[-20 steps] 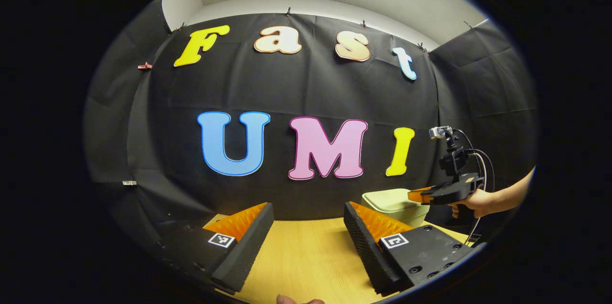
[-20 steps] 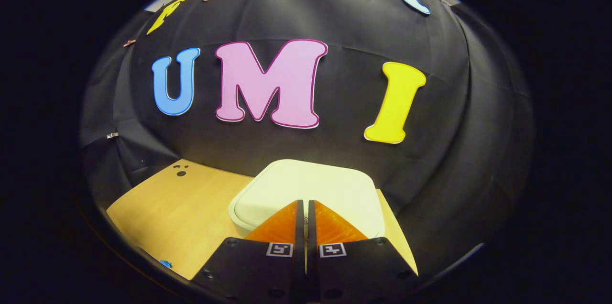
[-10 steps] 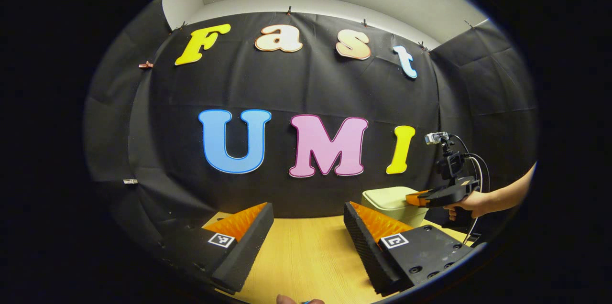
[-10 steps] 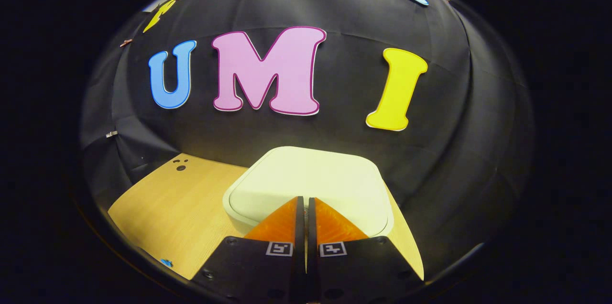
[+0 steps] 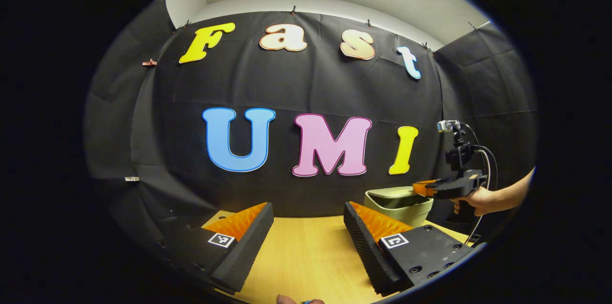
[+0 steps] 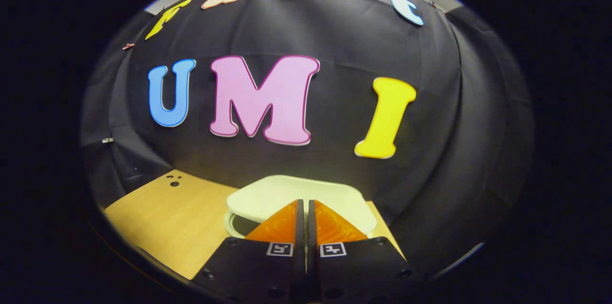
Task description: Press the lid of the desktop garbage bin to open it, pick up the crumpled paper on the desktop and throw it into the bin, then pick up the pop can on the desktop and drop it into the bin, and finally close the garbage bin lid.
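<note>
Our right gripper (image 6: pixel 306 206), fingers pressed together and holding nothing, hovers at the near edge of the bin's lid (image 6: pixel 306 191), which stands raised, so we judge the opening step done and fetching the crumpled paper next. Our left gripper (image 5: pixel 308 213) waits spread wide over the desk (image 5: pixel 306 256). Its view alone shows the bin (image 5: pixel 399 203) at the desk's far right, its dark mouth open, with the hand (image 5: pixel 478 199) holding the right gripper.
</note>
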